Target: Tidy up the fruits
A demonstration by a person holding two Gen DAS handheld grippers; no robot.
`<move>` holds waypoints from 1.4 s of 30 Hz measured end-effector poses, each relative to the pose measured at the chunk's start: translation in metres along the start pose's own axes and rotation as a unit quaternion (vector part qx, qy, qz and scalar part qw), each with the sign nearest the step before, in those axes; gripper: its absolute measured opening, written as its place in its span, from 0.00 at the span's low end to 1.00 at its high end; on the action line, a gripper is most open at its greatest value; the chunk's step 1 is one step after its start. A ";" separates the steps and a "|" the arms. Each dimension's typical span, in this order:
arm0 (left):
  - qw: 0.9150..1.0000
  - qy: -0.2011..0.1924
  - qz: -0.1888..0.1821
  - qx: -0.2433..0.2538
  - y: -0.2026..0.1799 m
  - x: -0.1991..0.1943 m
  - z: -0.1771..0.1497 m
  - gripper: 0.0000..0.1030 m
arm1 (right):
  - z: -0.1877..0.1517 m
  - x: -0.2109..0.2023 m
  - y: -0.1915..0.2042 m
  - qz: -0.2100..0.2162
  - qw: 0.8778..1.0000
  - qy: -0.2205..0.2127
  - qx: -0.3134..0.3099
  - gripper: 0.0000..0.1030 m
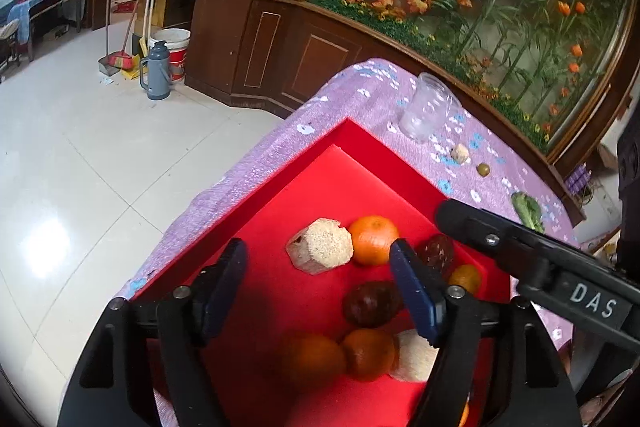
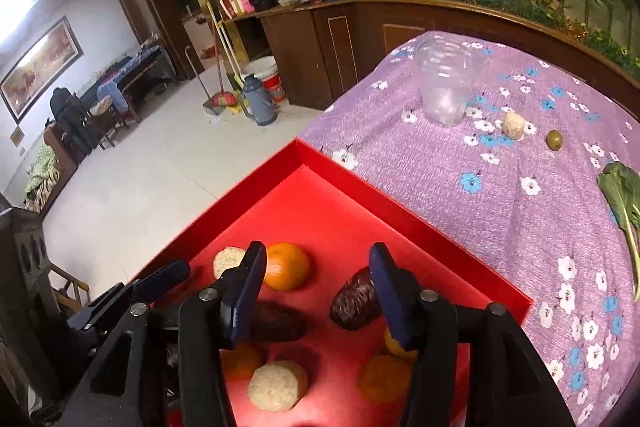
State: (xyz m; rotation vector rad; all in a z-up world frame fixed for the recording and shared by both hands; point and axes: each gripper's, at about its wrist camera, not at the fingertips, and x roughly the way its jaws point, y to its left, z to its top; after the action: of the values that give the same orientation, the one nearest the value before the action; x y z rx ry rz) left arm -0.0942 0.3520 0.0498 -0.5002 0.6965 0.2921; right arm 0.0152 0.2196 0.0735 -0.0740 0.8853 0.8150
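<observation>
A red tray (image 1: 352, 135) (image 2: 320, 163) on the purple flowered tablecloth holds several fruits: oranges (image 1: 374, 239) (image 2: 287, 265), dark red dates (image 1: 372, 303) (image 2: 356, 301) and beige peeled chunks (image 1: 320, 251) (image 2: 278, 385). My left gripper (image 1: 318, 263) is open and empty above the tray. My right gripper (image 2: 318, 267) is open and empty above the tray; its arm crosses the left wrist view (image 1: 532, 255). On the cloth lie a small beige chunk (image 1: 460, 153) (image 2: 514, 125), a green olive-like fruit (image 1: 483, 169) (image 2: 555, 139) and a green leaf (image 1: 528, 209) (image 2: 624, 195).
A clear plastic jar (image 1: 430, 107) (image 2: 446, 83) stands on the cloth beyond the tray. The table's left edge (image 1: 224, 183) drops to a white tiled floor. A wooden cabinet (image 1: 256, 39), a grey thermos (image 1: 158, 71) and brooms stand behind.
</observation>
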 end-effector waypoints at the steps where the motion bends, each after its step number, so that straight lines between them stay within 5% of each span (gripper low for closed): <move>1: 1.000 -0.004 -0.001 -0.006 0.002 -0.005 0.000 0.71 | -0.001 -0.004 -0.001 0.002 1.000 -0.003 0.003 0.58; 10: 0.999 -0.020 0.007 -0.034 0.008 -0.044 -0.011 0.76 | -0.026 -0.051 -0.019 0.004 0.999 -0.029 0.037 0.64; 19: 0.995 -0.078 0.054 0.007 -0.027 -0.091 -0.036 0.77 | -0.078 -0.097 -0.026 -0.042 0.997 -0.063 0.034 0.70; 25: 0.964 -0.212 0.144 0.073 -0.071 -0.148 -0.058 0.98 | -0.108 -0.118 -0.021 -0.073 0.993 -0.088 0.005 0.72; 27: 0.953 -0.256 0.143 0.081 -0.083 -0.169 -0.067 1.00 | -0.116 -0.127 -0.020 -0.068 0.993 -0.096 0.005 0.74; 29: 0.951 -0.269 0.135 0.076 -0.088 -0.179 -0.072 1.00 | -0.121 -0.134 -0.019 -0.063 0.993 -0.103 0.007 0.76; 37: 0.980 -0.175 0.088 0.042 -0.091 -0.159 -0.075 1.00 | -0.143 -0.153 -0.024 -0.050 0.992 -0.118 0.023 0.79; 42: 0.984 -0.145 0.092 0.050 -0.096 -0.146 -0.085 1.00 | -0.156 -0.154 -0.023 -0.053 0.992 -0.115 0.015 0.79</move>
State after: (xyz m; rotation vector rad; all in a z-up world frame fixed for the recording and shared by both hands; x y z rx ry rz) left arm -0.2071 0.2126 0.1251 -0.2885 0.4707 0.4902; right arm -0.1277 0.0518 0.0756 -0.0007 0.6704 0.6952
